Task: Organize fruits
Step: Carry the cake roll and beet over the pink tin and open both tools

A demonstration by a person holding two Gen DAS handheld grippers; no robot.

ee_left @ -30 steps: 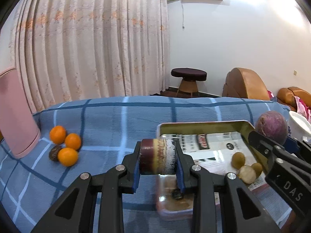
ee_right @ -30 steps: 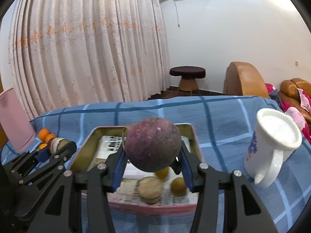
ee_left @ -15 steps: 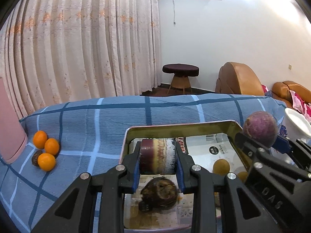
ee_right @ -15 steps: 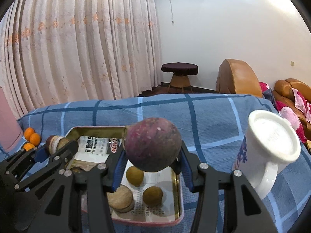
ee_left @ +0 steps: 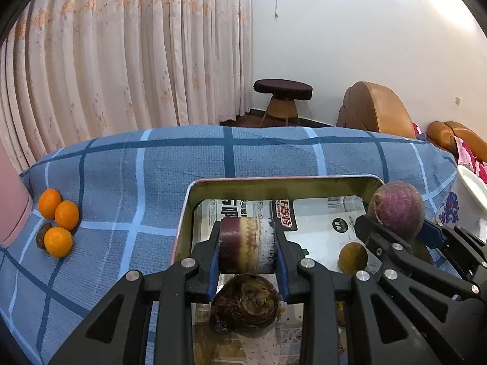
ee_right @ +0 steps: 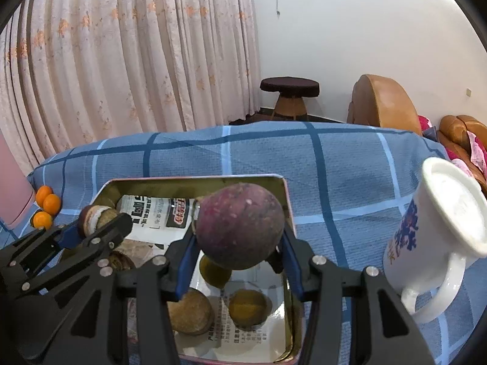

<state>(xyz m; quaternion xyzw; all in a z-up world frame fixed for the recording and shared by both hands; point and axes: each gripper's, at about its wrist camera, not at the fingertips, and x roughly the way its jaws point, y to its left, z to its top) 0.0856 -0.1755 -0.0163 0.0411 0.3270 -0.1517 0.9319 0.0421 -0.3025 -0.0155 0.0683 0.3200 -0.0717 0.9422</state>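
Note:
My left gripper (ee_left: 247, 254) is shut on a cut purple fruit half (ee_left: 247, 248) and holds it above the metal tray (ee_left: 274, 184). My right gripper (ee_right: 239, 243) is shut on a round purple passion fruit (ee_right: 240, 225) above the same tray (ee_right: 194, 180). The passion fruit also shows in the left wrist view (ee_left: 395, 210). A dark wrinkled fruit (ee_left: 245, 301) lies in the tray below the left gripper. Brown and yellow-green fruits (ee_right: 248, 307) lie in the tray below the right gripper. Three oranges (ee_left: 57, 222) lie on the blue checked cloth at the left.
A white mug (ee_right: 438, 231) stands right of the tray, close to the right gripper. A pink container (ee_left: 12, 206) stands at the far left by the oranges. A small dark fruit (ee_left: 42, 237) sits against the oranges. Printed paper (ee_left: 316, 213) lines the tray.
Both grippers have moved forward and lower over the tray, each still holding its fruit. The tray and its fruits now lie closer under the fingers.

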